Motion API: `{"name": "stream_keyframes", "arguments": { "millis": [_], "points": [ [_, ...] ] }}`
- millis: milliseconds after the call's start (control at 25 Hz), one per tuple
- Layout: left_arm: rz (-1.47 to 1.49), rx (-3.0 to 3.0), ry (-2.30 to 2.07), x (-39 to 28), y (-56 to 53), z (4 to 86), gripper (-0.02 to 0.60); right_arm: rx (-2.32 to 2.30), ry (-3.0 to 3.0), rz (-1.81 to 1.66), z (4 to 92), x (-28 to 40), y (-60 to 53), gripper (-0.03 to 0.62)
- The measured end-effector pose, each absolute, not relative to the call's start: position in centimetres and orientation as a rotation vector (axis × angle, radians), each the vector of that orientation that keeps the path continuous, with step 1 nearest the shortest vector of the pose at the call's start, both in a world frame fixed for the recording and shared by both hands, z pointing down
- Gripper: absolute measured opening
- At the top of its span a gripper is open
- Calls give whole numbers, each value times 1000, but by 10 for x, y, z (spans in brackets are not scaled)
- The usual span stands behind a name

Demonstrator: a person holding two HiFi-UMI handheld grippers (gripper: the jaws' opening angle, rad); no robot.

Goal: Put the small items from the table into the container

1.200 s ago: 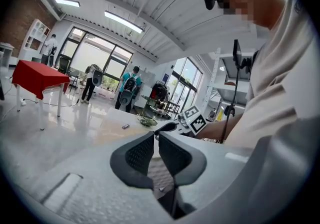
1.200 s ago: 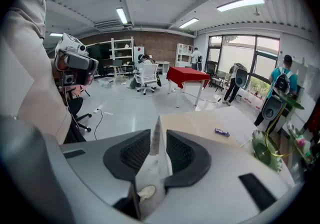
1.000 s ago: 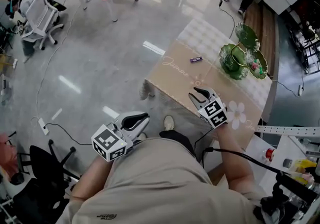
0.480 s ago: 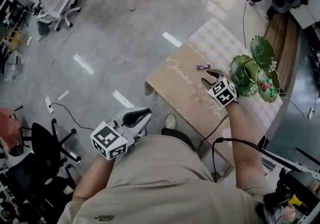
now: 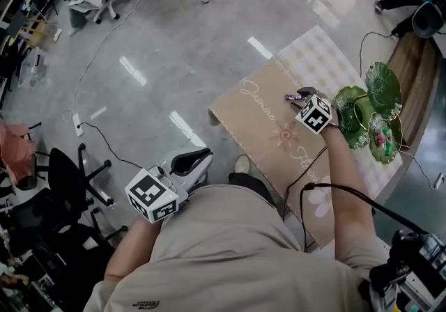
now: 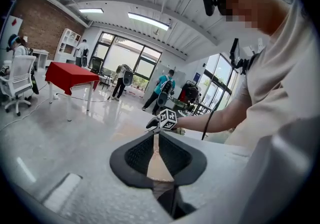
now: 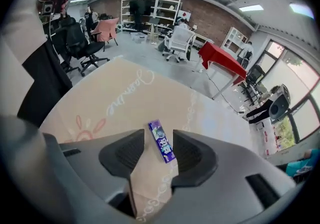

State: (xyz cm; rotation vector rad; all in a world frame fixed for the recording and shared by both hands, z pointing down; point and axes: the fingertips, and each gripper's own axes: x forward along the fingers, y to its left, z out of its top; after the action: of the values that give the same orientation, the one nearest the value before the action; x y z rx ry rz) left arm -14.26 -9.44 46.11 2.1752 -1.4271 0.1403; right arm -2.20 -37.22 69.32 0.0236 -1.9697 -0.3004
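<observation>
My left gripper (image 5: 198, 159) hangs out over the glossy grey floor (image 5: 153, 46), off the table's near left corner and beside my hip. In the left gripper view its two dark jaws taper to tips that meet, and nothing is caught between them: it is clenched and empty. It points roughly level, toward the table.

To the right of it stands the table (image 5: 254, 119), covered with a beige cloth that has pale script lettering and flower drawings, with a checked strip along the far side.

On that cloth, toward the far side, lies the small purple packet (image 7: 161, 143), flat and printed side up. My right gripper (image 5: 304, 95) is tipped steeply down over it, with my right arm stretched across the table. In the right gripper view the packet lies in the gap between the jaws, nearer the right pad (image 7: 192, 153) than the left one, and the cloth shows on both sides of it. The jaws are opening and are not pressing on the packet.

Just to the right of that gripper sits the container (image 5: 385, 83), a set of green leaf-shaped dishes on a thin gold stand. A small pink item (image 5: 381, 139) lies in the nearest dish.
</observation>
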Motion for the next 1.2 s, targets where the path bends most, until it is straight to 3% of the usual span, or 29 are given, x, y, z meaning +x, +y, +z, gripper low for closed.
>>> {"name": "stream_keyframes", "arguments": {
  "millis": [440,600,800,1200],
  "points": [
    [134,2124,-1486,-146,-98,464,20,-127,-1876,-226,722,-27,-383,172],
    [141,2122,-1490,-149,-97,463,20,-138,-1899,-160,722,-29,-380,135],
    [157,2141,-1483,-150,-98,462,20,-83,-1932,-124,724,-26,-378,98],
    [186,2230,-1431,-152,-87,455,20,116,-2001,-8,706,-12,-361,94]
  ]
}}
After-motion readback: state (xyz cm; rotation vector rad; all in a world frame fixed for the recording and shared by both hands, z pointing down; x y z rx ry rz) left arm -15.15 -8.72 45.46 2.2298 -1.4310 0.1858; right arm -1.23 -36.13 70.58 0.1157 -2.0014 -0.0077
